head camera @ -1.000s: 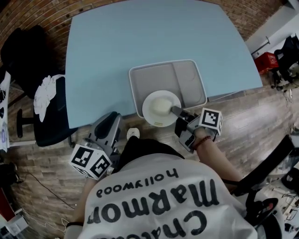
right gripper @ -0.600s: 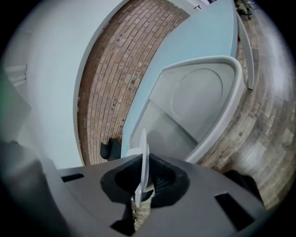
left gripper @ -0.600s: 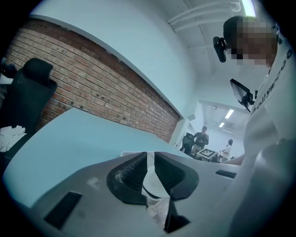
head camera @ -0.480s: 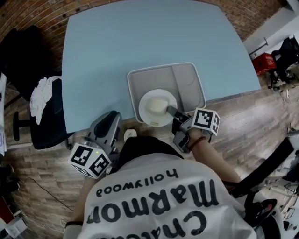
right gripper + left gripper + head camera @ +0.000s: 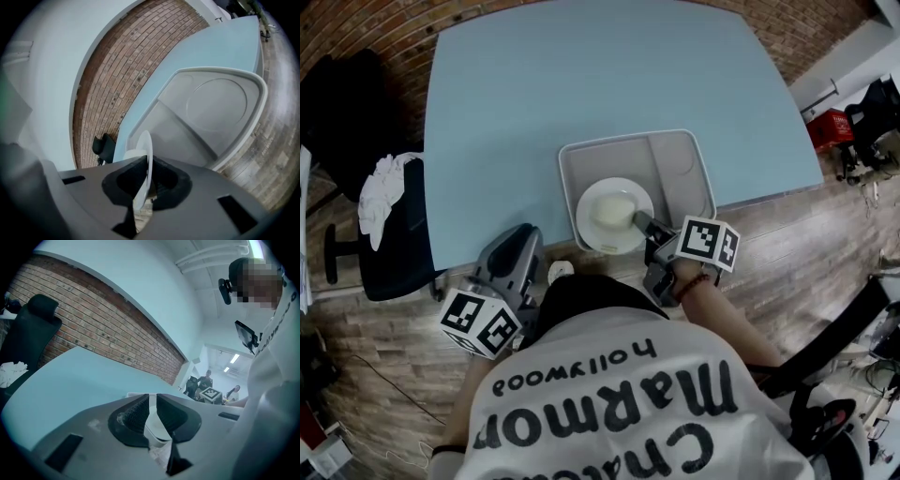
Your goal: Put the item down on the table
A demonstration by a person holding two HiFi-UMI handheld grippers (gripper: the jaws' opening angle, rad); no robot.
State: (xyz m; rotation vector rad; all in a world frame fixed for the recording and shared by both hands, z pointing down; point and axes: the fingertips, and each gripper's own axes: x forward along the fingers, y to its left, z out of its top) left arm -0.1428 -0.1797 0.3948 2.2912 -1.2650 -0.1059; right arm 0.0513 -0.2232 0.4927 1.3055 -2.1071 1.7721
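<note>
Partly hiding the tray (image 5: 675, 157), plate (image 5: 592, 228) is pinched by right gripper (image 5: 643, 224); left gripper (image 5: 151, 405) nearly closed.

1. In the head view, the right gripper (image 5: 644, 224) covers the near right rim of the plate (image 5: 589, 201).
2. The white shape in the narrow gap of the left gripper (image 5: 151, 405) cannot be identified.
3. The left gripper's body hides most of the tray (image 5: 135, 394).
4. The white object (image 5: 560, 270) on the floor by the table's near edge is too small to tell.

Left tongs (image 5: 525, 240) low, nearly closed, right tongs (image 5: 643, 223) clamping plate (image 5: 589, 229)
</note>
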